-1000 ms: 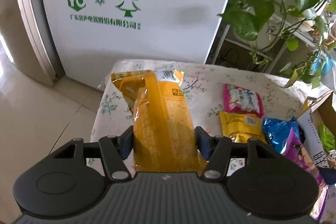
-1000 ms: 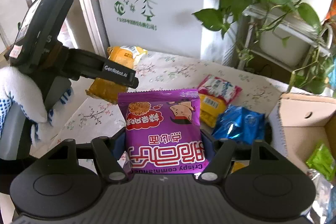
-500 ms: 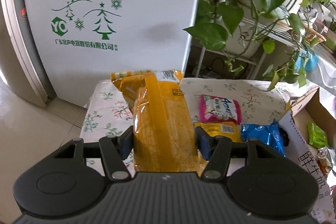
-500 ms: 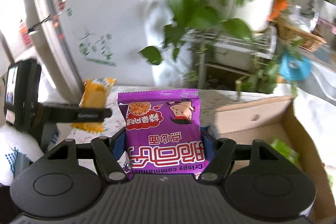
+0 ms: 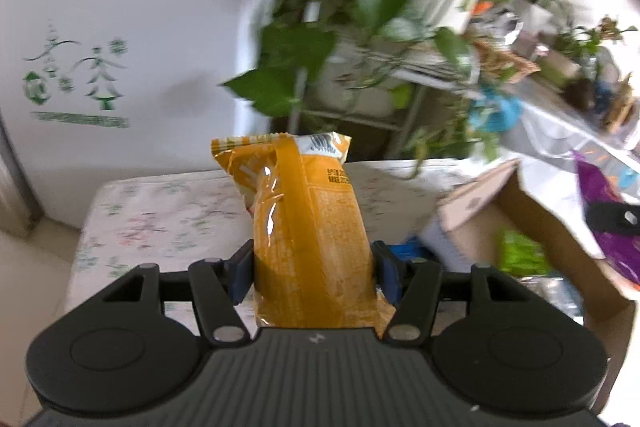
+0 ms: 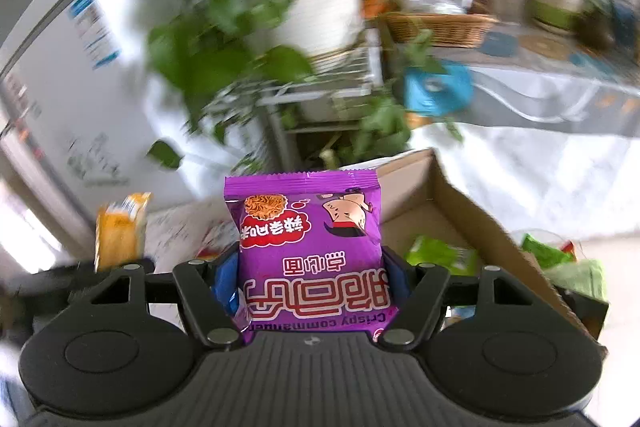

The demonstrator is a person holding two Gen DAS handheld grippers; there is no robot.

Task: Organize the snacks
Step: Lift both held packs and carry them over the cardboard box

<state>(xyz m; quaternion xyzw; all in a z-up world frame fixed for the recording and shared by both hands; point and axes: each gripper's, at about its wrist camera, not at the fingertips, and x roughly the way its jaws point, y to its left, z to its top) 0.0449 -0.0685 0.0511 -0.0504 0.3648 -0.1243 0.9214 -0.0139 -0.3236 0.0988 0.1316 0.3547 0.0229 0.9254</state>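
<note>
My left gripper [image 5: 312, 275] is shut on a tall orange snack bag [image 5: 304, 219], held upright above the floral-cloth table [image 5: 160, 219]. A purple crispy-noodle packet [image 6: 310, 247] stands between the pads of my right gripper [image 6: 310, 279], which is shut on it over the near corner of an open cardboard box [image 6: 460, 199]. Green packets [image 6: 440, 255] lie inside the box. In the left wrist view the box [image 5: 532, 219] is at the right, with the purple packet [image 5: 608, 211] at its far edge. The orange bag [image 6: 120, 227] shows at the left of the right wrist view.
A white freezer [image 5: 120, 27] stands behind the table. Leafy potted plants [image 6: 248, 7] on a rack hang over the far side. A blue packet [image 5: 404, 247] peeks out behind the left fingers. A wicker basket [image 6: 440, 27] and more pots sit on a bench further right.
Both grippers have swung to the right and risen with their packets. The box has come under the right gripper and into the left view. The loose snacks on the table have dropped out of sight.
</note>
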